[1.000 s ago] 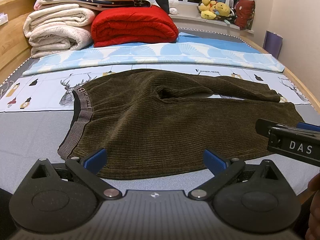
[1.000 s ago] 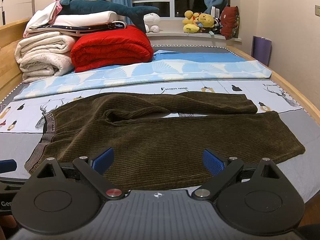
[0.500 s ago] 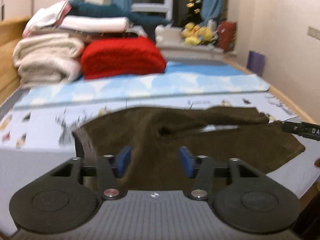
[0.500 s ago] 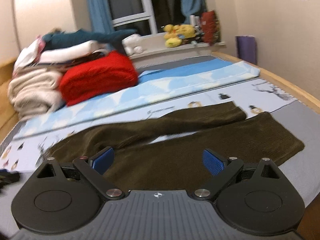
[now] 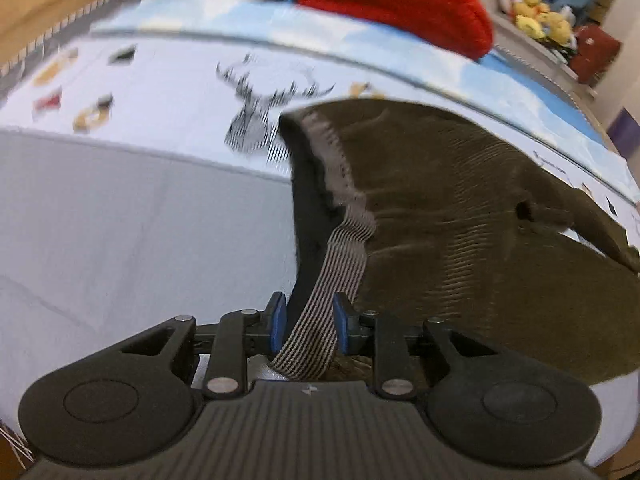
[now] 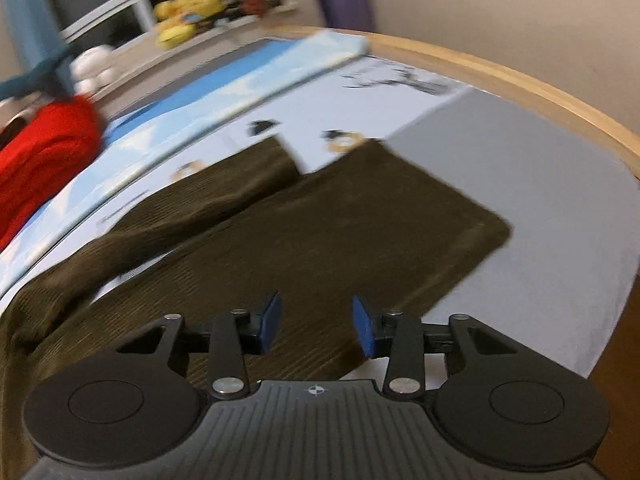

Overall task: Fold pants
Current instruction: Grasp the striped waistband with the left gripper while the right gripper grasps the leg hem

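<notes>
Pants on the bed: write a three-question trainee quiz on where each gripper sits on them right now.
1. Which part of the pants lies between the left gripper pads?
2. True or false: the right gripper is over the waistband.
3. Multiple choice: the two legs at their hems are A) stacked, B) side by side with a gap, C) rolled up.

Key:
1. The striped waistband; the jaws are closing around it.
2. False. It is over the near leg's edge, near the hem end; its jaws are closing, with cloth between the pads.
3. B.
</notes>
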The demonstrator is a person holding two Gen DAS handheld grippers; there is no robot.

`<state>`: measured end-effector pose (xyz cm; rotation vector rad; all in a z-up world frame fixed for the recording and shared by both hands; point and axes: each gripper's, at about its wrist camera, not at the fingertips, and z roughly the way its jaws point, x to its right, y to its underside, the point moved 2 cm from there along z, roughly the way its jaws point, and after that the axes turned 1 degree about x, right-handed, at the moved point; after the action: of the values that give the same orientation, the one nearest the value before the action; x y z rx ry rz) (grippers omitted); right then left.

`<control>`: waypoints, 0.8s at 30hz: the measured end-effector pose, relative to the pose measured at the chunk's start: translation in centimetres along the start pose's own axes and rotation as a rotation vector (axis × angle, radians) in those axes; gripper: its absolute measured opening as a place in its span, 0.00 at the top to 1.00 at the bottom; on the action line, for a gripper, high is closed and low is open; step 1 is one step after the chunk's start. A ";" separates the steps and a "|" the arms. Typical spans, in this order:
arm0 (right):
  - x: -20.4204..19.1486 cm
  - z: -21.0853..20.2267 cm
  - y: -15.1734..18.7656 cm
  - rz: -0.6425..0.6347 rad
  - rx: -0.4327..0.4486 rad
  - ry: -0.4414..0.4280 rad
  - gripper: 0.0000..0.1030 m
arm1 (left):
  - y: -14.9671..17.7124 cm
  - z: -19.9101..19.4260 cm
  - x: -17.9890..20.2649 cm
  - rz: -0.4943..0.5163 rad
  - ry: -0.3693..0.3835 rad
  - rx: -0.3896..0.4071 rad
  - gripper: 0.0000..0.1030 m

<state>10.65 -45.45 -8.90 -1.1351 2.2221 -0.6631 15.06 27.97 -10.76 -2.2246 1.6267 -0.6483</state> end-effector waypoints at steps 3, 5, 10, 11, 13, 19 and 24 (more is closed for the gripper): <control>3.6 1.8 -0.9 0.128 -0.011 0.070 0.51 | -0.7 2.0 -0.5 -0.072 0.021 -0.034 0.58; 6.3 2.8 -1.4 0.262 -0.019 0.083 0.45 | -1.2 3.3 -0.4 -0.109 0.008 -0.054 0.24; 10.1 5.7 -1.1 0.457 -0.058 0.117 0.40 | -1.8 6.9 0.8 -0.078 -0.014 -0.120 0.18; 10.3 6.3 -1.0 0.470 -0.067 0.113 0.40 | -1.7 7.7 1.0 -0.053 -0.039 -0.141 0.18; 9.9 7.5 -1.1 0.469 -0.090 0.136 0.40 | -1.6 8.8 1.3 -0.018 -0.053 -0.153 0.18; 7.7 9.3 -1.9 0.347 -0.109 0.227 0.87 | -0.8 8.4 3.1 0.133 -0.054 -0.133 0.55; 6.9 6.9 -2.7 0.304 -0.030 0.209 0.89 | -0.5 5.5 3.3 0.167 -0.024 -0.075 0.78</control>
<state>13.41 -53.78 -13.92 -0.7443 2.5192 -0.6436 19.23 24.90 -14.57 -2.1082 1.8284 -0.5219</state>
